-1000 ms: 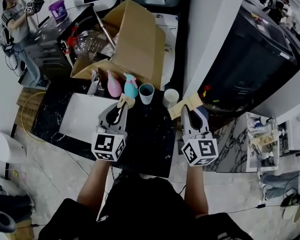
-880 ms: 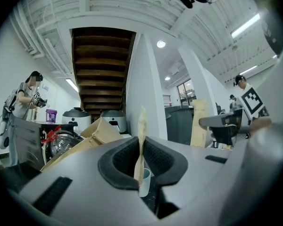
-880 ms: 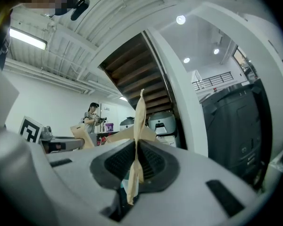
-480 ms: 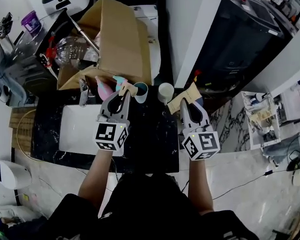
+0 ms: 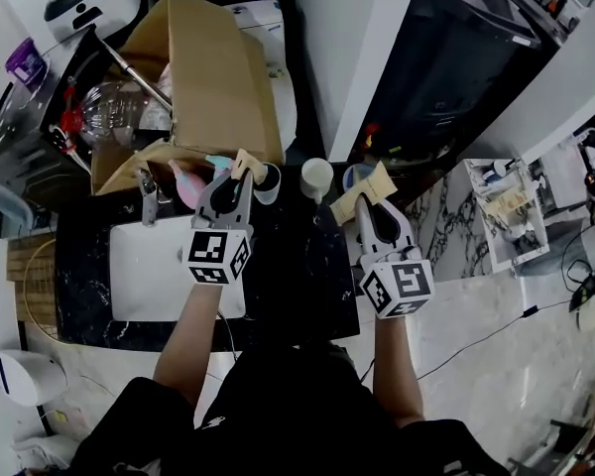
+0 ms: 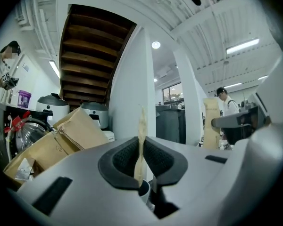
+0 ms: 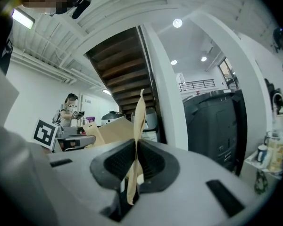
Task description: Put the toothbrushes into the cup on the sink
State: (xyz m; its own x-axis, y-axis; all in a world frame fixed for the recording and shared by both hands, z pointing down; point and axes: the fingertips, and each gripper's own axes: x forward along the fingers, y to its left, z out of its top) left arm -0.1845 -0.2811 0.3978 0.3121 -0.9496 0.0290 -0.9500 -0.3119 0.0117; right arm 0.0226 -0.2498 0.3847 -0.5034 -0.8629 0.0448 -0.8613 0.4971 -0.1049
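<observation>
My left gripper (image 5: 240, 178) is shut on a flat tan toothbrush packet (image 5: 243, 162), which stands edge-on between the pads (image 6: 140, 140). Its tip is right beside a pale blue cup (image 5: 268, 177) at the back of the black counter (image 5: 297, 266); that cup's rim (image 6: 144, 190) shows just under the jaws. A white cup (image 5: 316, 176) stands to the right of it. My right gripper (image 5: 365, 211) is shut on a second tan packet (image 5: 369, 188), also edge-on between its pads (image 7: 137, 140), right of the white cup.
A white sink basin (image 5: 149, 266) with a faucet (image 5: 147, 191) lies left of my left arm. Pink (image 5: 185, 181) and teal (image 5: 218, 164) bottles stand behind it. An open cardboard box (image 5: 213, 77) rises behind the counter, a white pillar (image 5: 342, 58) to its right.
My left gripper has carried its packet towards the back of the counter, up to the pale blue cup. The right gripper has stayed about where it was.
</observation>
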